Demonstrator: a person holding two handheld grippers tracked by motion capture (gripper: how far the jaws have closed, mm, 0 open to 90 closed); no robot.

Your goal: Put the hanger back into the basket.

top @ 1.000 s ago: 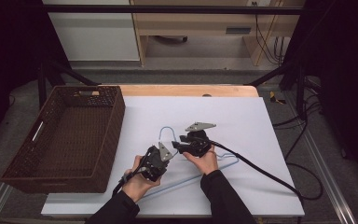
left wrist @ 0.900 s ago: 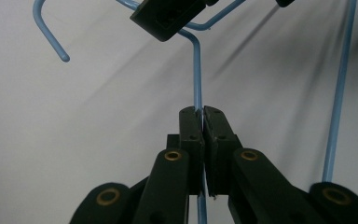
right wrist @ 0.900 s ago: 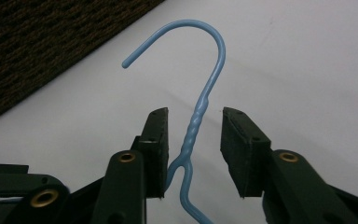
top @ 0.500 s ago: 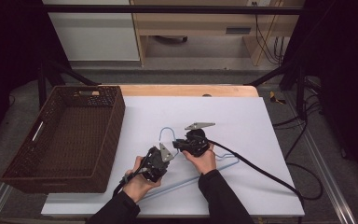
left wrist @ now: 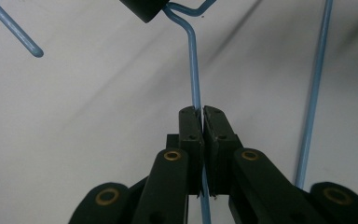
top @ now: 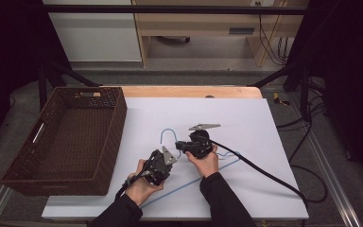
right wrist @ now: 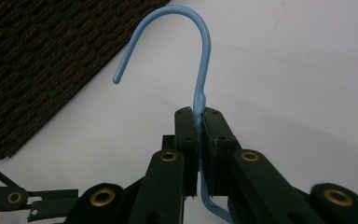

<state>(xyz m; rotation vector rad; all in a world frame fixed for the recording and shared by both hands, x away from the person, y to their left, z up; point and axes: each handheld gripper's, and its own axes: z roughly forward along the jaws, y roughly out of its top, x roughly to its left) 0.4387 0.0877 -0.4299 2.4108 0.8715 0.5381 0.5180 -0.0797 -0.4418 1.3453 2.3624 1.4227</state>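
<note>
The right gripper (right wrist: 199,122) has just closed its jaws on the blue hanger (right wrist: 200,70) below the hook; the left gripper (left wrist: 202,122) clamps a shoulder wire. Held twice over the white surface (top: 264,123), it looks ready to lift.

A white rectangular sheet covered the desk (top: 264,123), whose pale wooden edge (top: 184,91) showed along the far side, and a metal rail (top: 345,208) ran along its right flank. Beyond it lay a grey floor (top: 194,75), with a white cabinet (top: 94,33) at the back left and a light wooden bench-like unit (top: 208,23) beside it, while black cables (top: 269,38) hung down at the back right and trailed over the floor (top: 312,123) to the right. Dark drapes or shadow closed in both sides (top: 9,56), and soft, even light fell on the white surface from above.
</note>
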